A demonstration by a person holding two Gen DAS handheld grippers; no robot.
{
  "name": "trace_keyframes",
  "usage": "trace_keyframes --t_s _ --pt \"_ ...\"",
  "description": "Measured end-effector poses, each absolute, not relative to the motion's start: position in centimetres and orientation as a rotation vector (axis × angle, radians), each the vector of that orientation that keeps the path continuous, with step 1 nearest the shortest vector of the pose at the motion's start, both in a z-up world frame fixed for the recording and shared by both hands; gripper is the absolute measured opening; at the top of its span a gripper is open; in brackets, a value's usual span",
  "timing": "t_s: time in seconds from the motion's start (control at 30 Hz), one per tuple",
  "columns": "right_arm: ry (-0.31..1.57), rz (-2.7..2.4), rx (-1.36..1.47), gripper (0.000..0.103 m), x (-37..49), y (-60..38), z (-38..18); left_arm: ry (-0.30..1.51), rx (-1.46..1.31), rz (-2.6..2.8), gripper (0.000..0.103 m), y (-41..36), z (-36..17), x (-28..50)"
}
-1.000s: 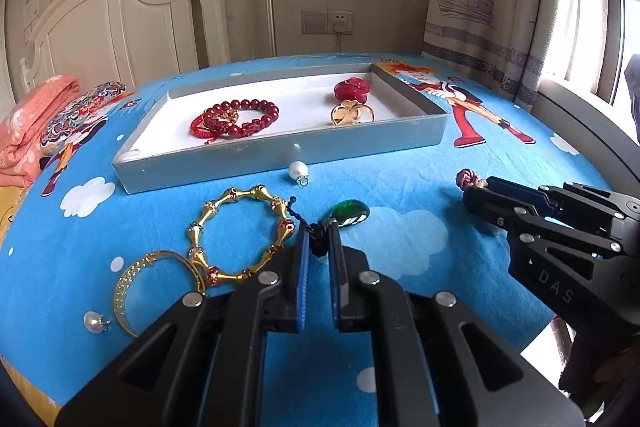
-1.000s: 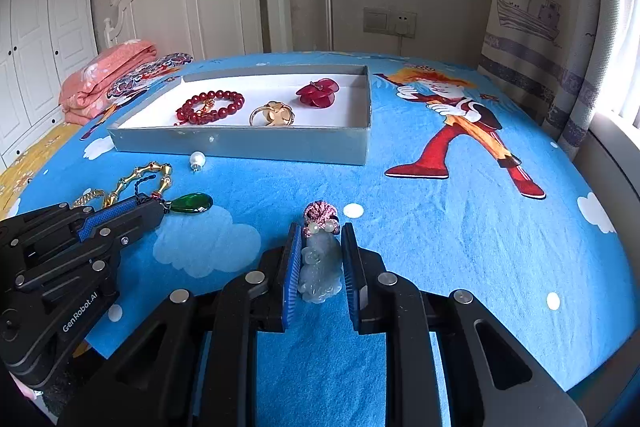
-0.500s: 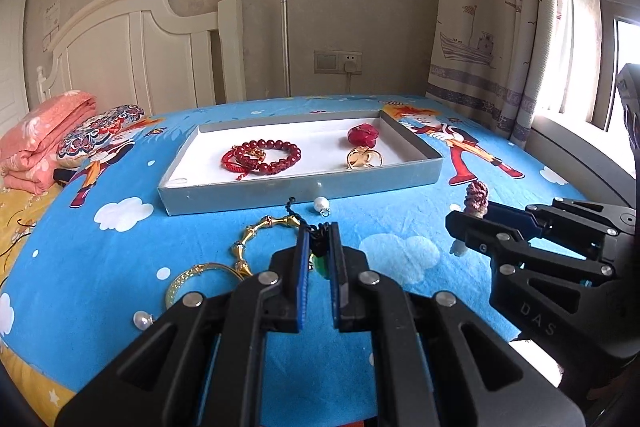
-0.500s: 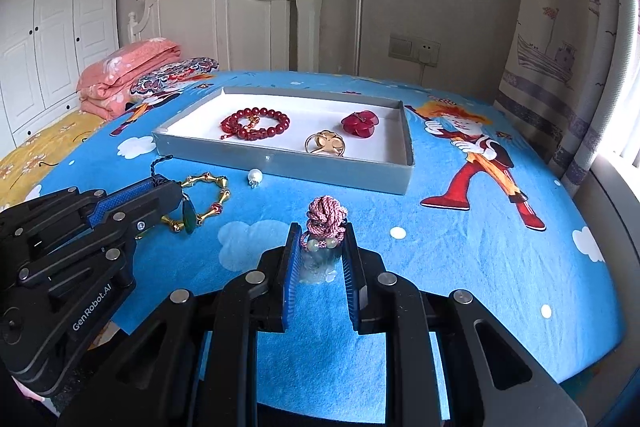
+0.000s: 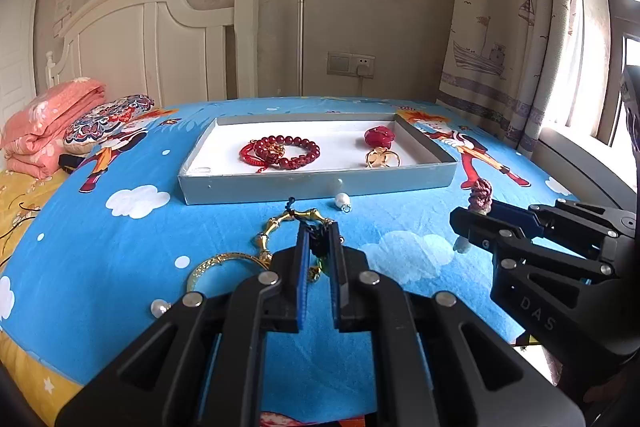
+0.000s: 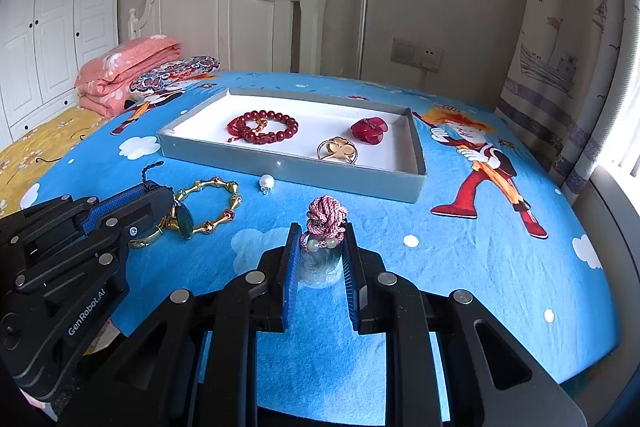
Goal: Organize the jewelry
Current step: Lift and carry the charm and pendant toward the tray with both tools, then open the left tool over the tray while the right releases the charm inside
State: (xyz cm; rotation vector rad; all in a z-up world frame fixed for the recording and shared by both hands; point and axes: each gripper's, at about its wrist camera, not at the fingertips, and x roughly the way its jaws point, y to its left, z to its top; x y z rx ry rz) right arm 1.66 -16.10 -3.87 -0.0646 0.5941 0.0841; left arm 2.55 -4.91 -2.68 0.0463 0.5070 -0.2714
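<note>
My left gripper (image 5: 319, 231) is shut on the black cord knot of a green pendant (image 6: 185, 223), which hangs clear of the blue sheet. My right gripper (image 6: 322, 231) is shut on a pale jade pendant (image 6: 320, 261) topped by a pink knot (image 6: 326, 213), also lifted. The grey tray (image 5: 280, 185) lies beyond both grippers. It holds a red bead bracelet (image 5: 296, 151), a red flower (image 5: 379, 137) and a gold clover piece (image 5: 382, 159). A gold bamboo bracelet (image 6: 224, 203), a gold bangle (image 5: 216, 263) and two pearls (image 5: 342, 201) (image 5: 159, 307) lie on the sheet.
A folded pink blanket (image 6: 124, 67) and a patterned pillow (image 6: 172, 73) sit at the far left by the white headboard (image 6: 224, 11). A curtain (image 5: 500, 27) and window sill (image 5: 580, 155) border the right. The bed's near edge runs just under both grippers.
Both grippers rose and tilted up, lifting their pendants off the sheet. The green pendant now hangs under the left gripper, and the pale pendant with the pink knot stands upright between the right fingers.
</note>
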Motion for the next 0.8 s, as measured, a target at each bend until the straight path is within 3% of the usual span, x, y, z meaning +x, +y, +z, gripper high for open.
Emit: trace_keyframes --t_s 0.3,0.8 --pt "0.579 0.081 -0.054 0.019 4.3 -15.9 -2.9 0.523 0.069 -0.252 0.009 -5.4 -1.7 5.1" --pt "0.615 0.036 -0.016 0.019 14.7 -16.8 -1.0 0.627 0.035 -0.177 0.009 -4.8 2.3 17.9"
